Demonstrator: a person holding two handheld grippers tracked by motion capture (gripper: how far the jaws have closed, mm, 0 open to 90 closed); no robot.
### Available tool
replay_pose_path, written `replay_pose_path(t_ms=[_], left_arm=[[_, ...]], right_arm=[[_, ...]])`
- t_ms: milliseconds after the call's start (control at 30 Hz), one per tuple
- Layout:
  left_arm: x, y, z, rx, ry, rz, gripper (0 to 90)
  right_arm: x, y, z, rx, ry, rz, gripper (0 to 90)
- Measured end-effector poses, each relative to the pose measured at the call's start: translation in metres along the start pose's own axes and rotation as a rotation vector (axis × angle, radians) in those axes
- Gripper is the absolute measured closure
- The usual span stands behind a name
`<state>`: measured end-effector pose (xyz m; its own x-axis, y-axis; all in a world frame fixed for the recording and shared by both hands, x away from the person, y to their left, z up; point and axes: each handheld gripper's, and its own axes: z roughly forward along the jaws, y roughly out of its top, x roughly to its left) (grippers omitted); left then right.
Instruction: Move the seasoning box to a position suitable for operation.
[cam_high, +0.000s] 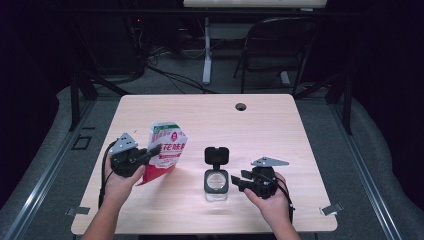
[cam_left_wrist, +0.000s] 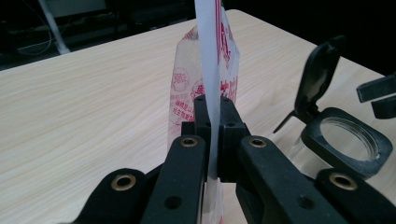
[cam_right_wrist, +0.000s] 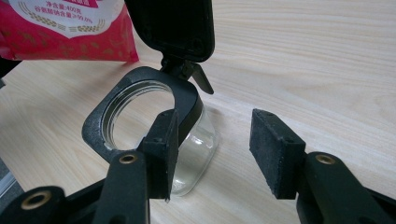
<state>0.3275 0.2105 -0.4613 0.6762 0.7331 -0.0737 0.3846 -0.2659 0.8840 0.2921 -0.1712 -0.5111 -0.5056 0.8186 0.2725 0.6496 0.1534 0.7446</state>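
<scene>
Left gripper (cam_high: 150, 151) jaws clenched on snack bag (cam_high: 166, 145) edge, bag bottom hidden, right gripper (cam_high: 239, 180) jaws released beside open-lidded glass jar (cam_high: 216, 182), worktop (cam_high: 260, 125).

each black gripper (cam_high: 155, 149) (cam_high: 241, 177) has brass-ringed screws, 2 padded jaws, a grey triangular top plate and a black cable.

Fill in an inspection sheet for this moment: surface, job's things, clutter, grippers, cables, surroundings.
Surface: light wooden table, with a round hole near the far edge.
Job's things: red-and-white printed bag, lifted at its top edge; clear glass jar standing with its black flip lid open.
Clutter: nothing seen.
Grippers: left gripper shut on the bag's flat edge; right gripper open beside the jar, apart from it.
Cables: one trails from each gripper; more lie on the floor behind.
Surroundings: dark room, folding chair beyond the table.
</scene>
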Motion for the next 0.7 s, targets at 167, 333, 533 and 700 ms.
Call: replay_pose_path(t_ms=[167,333,533,700], left_arm=[[-0.009,0.001,0.003,0.009,-0.018,0.023,89.8],[-0.017,0.004,0.004,0.006,-0.044,0.043,89.8],[-0.027,0.007,0.003,-0.009,-0.108,0.045,89.8],[-0.035,0.010,0.004,-0.011,-0.136,0.062,89.8]], right_arm=[[0.000,0.000,0.000,-0.002,0.000,-0.001,52.1],[-0.001,0.001,0.000,-0.003,0.003,-0.001,52.1],[-0.001,0.001,-0.001,-0.006,0.003,0.004,52.1],[-0.002,0.001,-0.002,-0.008,-0.002,0.003,52.1]])
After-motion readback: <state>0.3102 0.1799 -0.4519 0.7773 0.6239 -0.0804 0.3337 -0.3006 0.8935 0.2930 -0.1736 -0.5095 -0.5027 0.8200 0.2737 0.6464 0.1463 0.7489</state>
